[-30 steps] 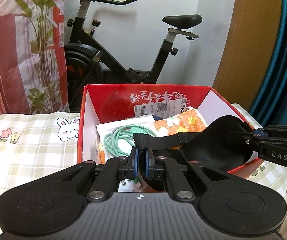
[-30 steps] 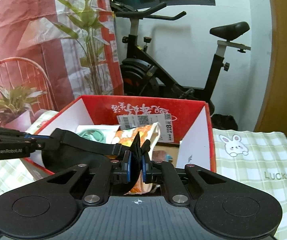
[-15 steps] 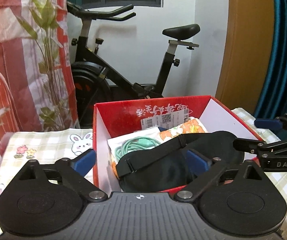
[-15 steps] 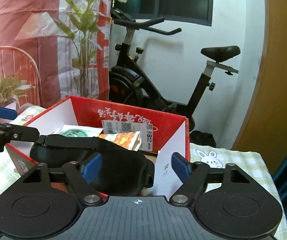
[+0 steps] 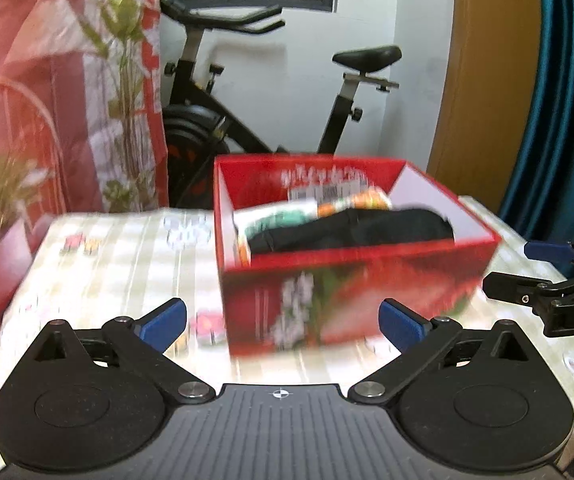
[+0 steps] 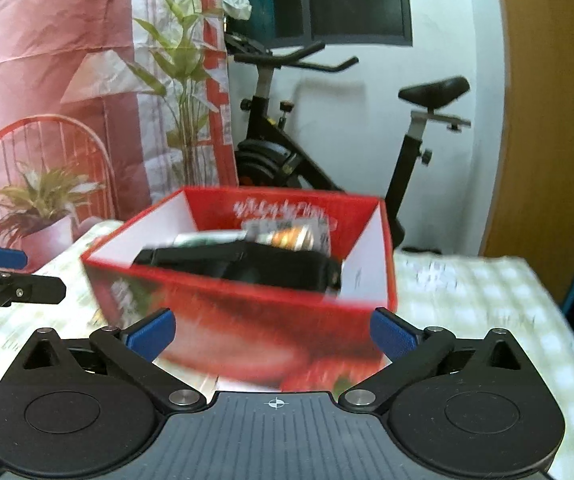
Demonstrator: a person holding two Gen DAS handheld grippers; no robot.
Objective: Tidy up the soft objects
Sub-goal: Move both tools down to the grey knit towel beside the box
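Left hand-held gripper (image 5: 283, 322): jaws spread wide, blue pads (image 5: 163, 318) far apart, nothing between them. It sits low over the tabletop (image 5: 119, 264), short of the near wall of the red box (image 5: 351, 284).

Right hand-held gripper (image 6: 273, 330): jaws likewise wide apart, nothing held. It faces the near wall of the same box from the other side. Each gripper appears at the edge of the other's view, both clear of the box.

Black eye mask (image 5: 351, 232): lies inside the red box, stretched across the front part of the interior, top surface just below the rim. In the right wrist view it rests against the near right corner (image 6: 247, 266). No gripper touches it.

Behind the mask in the box: a green cable in a white packet (image 5: 275, 220) and an orange patterned item (image 5: 351, 202); detail is lost to motion blur.

Tabletop carries a pale checked cloth. Exercise bike (image 5: 247, 92) stands behind the box, against a white wall. Red-and-white printed curtain (image 6: 67, 60) hangs to the left.
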